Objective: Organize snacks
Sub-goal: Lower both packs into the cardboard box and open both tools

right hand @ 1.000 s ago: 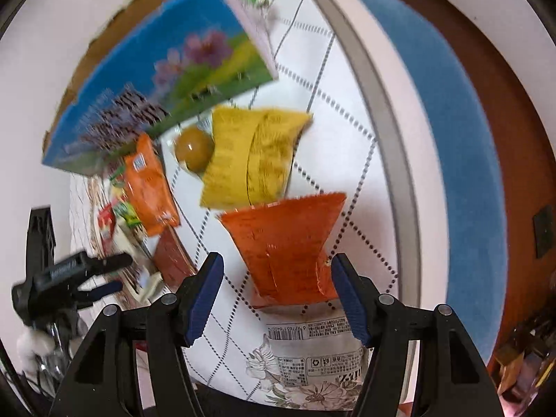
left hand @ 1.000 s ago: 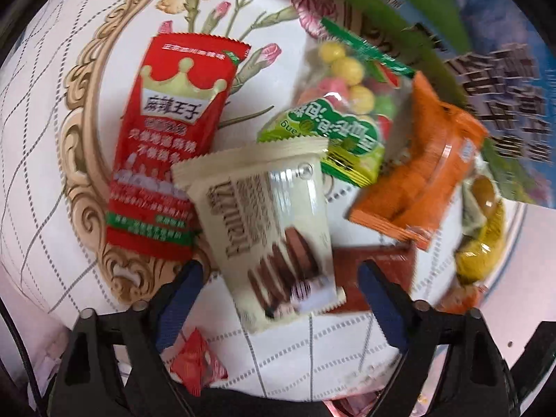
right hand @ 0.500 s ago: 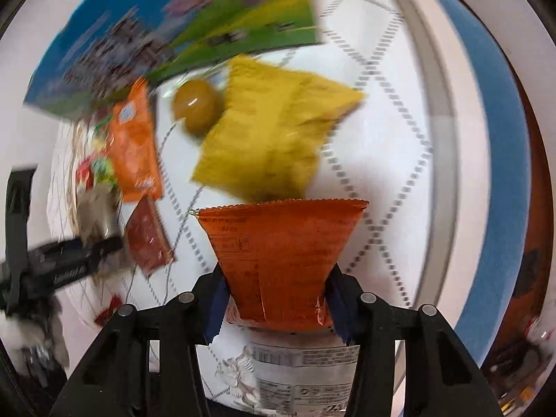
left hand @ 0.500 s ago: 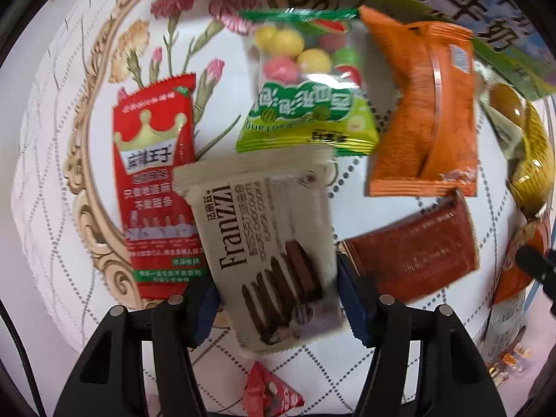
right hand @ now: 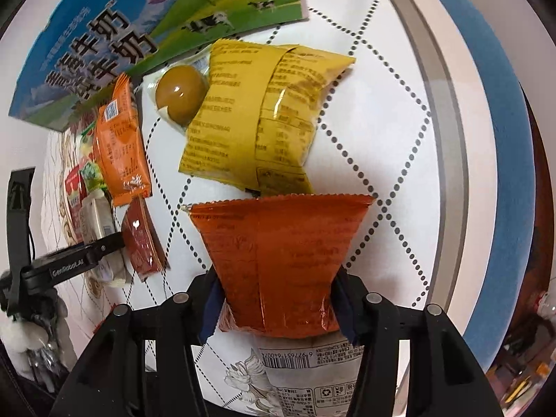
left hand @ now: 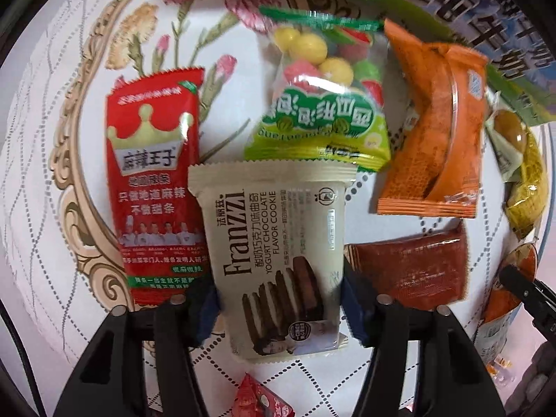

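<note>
Claws [left hand: 279,304] [right hand: 278,307] point down, gripping cookie pack [left hand: 278,253], orange packet [right hand: 281,264].

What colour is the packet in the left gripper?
Cream cookie packet, clearest in the left wrist view.

I've got a cream cookie pack [left hand: 278,253] with brown print between my left pads, red crown-printed packet [left hand: 156,187] left of it; orange-red pouch [right hand: 281,264] in the right.

White diamond-patterned table [right hand: 375,80], scattered snack packets [left hand: 156,187], milk carton [right hand: 104,38]
</note>
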A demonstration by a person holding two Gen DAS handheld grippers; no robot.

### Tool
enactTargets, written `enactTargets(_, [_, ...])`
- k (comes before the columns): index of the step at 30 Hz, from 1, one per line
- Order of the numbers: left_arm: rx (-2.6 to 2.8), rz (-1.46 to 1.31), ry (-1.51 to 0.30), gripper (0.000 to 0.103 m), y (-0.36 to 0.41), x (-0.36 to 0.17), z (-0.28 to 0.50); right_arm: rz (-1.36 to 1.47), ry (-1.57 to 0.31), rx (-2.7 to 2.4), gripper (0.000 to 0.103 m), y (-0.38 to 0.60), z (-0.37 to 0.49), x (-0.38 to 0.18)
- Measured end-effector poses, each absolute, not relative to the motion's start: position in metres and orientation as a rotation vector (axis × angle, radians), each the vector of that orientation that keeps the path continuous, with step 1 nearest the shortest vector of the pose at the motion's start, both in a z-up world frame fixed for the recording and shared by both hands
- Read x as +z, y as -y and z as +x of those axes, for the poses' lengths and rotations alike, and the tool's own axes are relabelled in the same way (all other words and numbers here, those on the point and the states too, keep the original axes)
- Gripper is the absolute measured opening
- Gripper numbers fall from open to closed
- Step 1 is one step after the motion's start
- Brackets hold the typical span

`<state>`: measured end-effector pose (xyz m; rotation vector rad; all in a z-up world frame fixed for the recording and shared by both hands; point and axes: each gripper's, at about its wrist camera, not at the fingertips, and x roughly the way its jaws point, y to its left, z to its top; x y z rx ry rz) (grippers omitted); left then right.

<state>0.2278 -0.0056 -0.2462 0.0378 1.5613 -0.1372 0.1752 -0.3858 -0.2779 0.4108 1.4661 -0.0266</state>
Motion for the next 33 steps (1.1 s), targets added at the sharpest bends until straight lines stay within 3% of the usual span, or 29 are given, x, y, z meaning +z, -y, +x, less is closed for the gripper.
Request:
enactTargets(11, [-0.272,0.026,-1.395,0.056,-0.003,-0.130,0.215,0.493,-1.333,0.082,0.049,0.405,0.179,-0.201])
enactTargets(18, [-0.381,0.055,-1.264,0.057,0.041,-0.043,0.274,0.487,-1.208,0.170,0.048,0.404,0.240,-0.131])
enactTargets(23, [-0.336,0.172,-1.219,0.057,0.077,-0.039,0.343,0.377,-1.168,0.138,0.049,0.417,0.327,-0.105])
enactTargets(33, [-0.232,0.181,-1.356,0.057,0.075,-0.088,0.470,0.268,-1.303,0.065,0.049,0.432,0.469,-0.135])
